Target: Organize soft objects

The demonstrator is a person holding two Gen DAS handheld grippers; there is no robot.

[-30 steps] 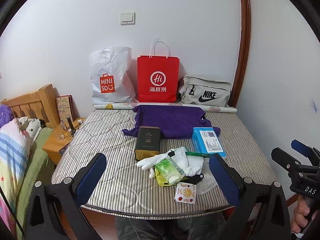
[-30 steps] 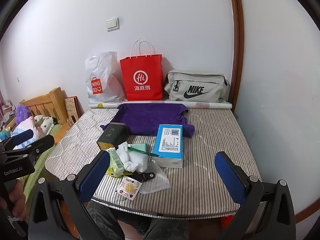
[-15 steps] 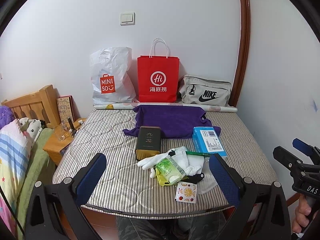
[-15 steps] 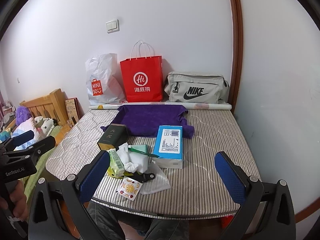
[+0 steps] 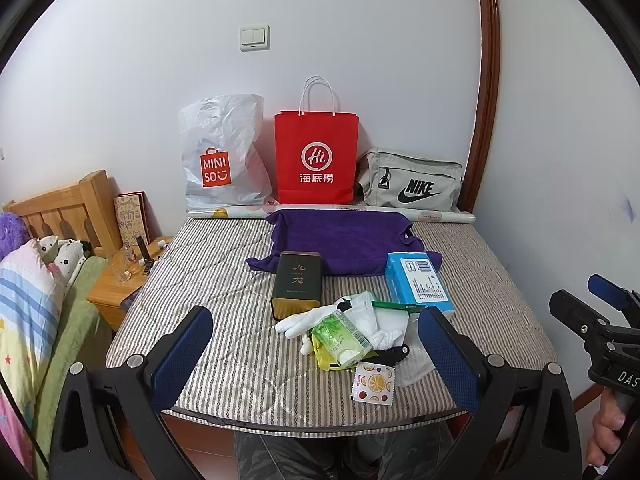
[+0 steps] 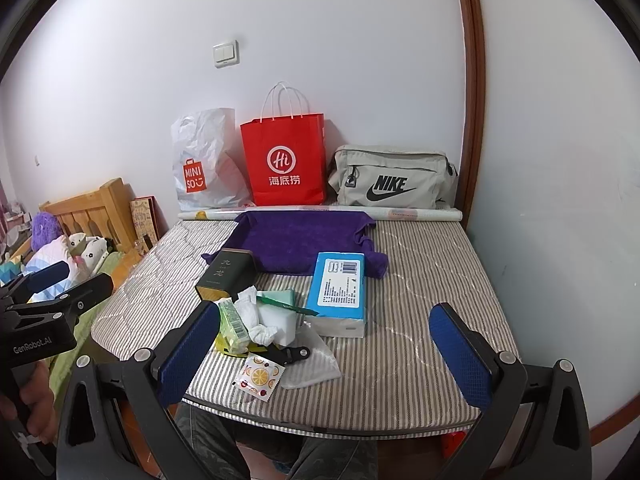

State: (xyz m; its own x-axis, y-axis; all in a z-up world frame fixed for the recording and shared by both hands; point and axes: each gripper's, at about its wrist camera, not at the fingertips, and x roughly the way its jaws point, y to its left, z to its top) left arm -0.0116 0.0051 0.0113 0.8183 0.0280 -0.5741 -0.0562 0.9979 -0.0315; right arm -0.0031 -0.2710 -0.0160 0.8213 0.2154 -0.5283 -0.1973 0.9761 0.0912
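Nearest us, at the front edge of the striped mattress (image 5: 224,280), both tools hang in the air with nothing between their pads: our left gripper (image 5: 316,354) stands spread wide apart, and our right gripper (image 6: 326,354) is just as wide.

Taking the dark tea tin (image 5: 297,283) as our landmark, the soft things lie in 1 jumble just in front of it and to its right: a white glove (image 5: 304,320), a crumpled white cloth (image 5: 372,322), a green tissue pack (image 5: 340,340) resting on them, and a fruit-print sachet (image 5: 373,382) nearest the mattress edge. A black clip (image 5: 394,354) and a green pen (image 5: 396,306) are mixed into the heap. Right of the tin sits a blue box (image 5: 418,286); behind the tin a purple towel (image 5: 344,240) is spread flat, and beyond that 3 bags lean on the wall.

We judge that sorting has not begun. To start well, we should come down on 1 loose piece at the heap's edge, probably the glove, pinching cloth only and steering clear of pen and clip, so lifting it does not drag the rest along.
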